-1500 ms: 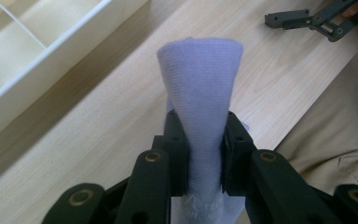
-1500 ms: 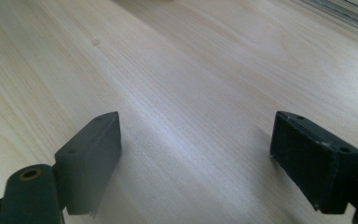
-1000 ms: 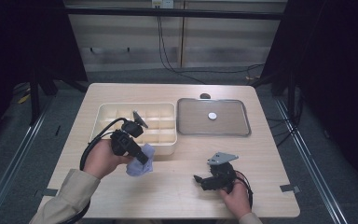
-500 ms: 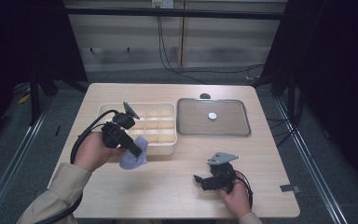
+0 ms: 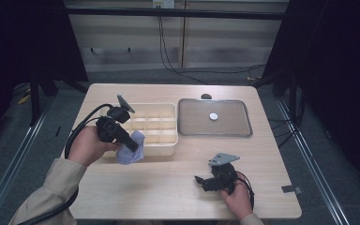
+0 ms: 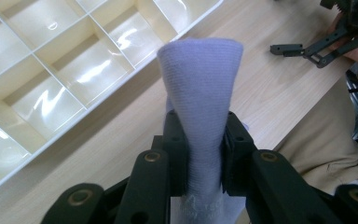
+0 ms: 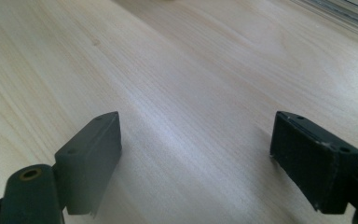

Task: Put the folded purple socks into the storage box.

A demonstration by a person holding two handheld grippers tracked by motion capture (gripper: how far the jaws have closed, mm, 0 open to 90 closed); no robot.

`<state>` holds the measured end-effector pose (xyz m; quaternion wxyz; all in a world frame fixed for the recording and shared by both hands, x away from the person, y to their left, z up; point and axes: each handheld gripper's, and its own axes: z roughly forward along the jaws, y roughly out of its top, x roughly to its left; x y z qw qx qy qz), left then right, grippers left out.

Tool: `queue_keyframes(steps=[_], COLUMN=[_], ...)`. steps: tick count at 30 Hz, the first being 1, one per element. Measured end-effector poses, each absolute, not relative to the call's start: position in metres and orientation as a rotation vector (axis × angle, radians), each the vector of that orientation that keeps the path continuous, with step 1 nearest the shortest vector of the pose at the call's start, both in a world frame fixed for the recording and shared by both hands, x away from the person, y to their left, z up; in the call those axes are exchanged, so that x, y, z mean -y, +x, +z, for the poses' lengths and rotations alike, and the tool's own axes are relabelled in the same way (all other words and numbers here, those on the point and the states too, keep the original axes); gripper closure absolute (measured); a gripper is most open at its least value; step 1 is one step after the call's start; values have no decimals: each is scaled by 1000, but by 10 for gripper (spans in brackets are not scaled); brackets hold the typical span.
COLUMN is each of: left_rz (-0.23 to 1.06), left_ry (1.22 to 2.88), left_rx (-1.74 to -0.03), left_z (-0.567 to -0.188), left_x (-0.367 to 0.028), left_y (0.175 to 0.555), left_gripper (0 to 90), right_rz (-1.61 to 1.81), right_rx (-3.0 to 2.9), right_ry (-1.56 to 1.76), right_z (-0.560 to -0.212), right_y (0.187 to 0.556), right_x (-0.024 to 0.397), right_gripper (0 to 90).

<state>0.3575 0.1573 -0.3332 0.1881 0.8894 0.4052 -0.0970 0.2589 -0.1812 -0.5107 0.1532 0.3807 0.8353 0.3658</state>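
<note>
A pale lilac folded cloth stands pinched between the jaws of my left gripper, which is shut on it. In the high view the left gripper holds that cloth above the table beside the front left corner of a cream divided box. The box's empty compartments lie just beyond the cloth. My right gripper rests low over bare wood with its jaws wide apart and nothing between them. It sits near the table's front edge.
A grey metal tray with a small white disc lies right of the box. A small dark round object sits behind the tray. The person's sleeve shows beyond the table edge.
My left gripper has carried the cloth to the left and upward, along the box's front edge. The right gripper has stayed where it was.
</note>
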Motion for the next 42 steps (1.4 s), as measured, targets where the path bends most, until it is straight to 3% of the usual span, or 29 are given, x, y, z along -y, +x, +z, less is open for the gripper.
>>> queue_keyframes(steps=[42], left_rz=[-181], left_ry=[2424], left_rx=[-1293], left_z=[-331], left_x=[-196], left_y=[399], left_gripper=[752], right_rz=[1050], right_rx=[-2395], right_ry=[1089], right_z=[-511], right_y=[259], right_x=[181], right_gripper=[161])
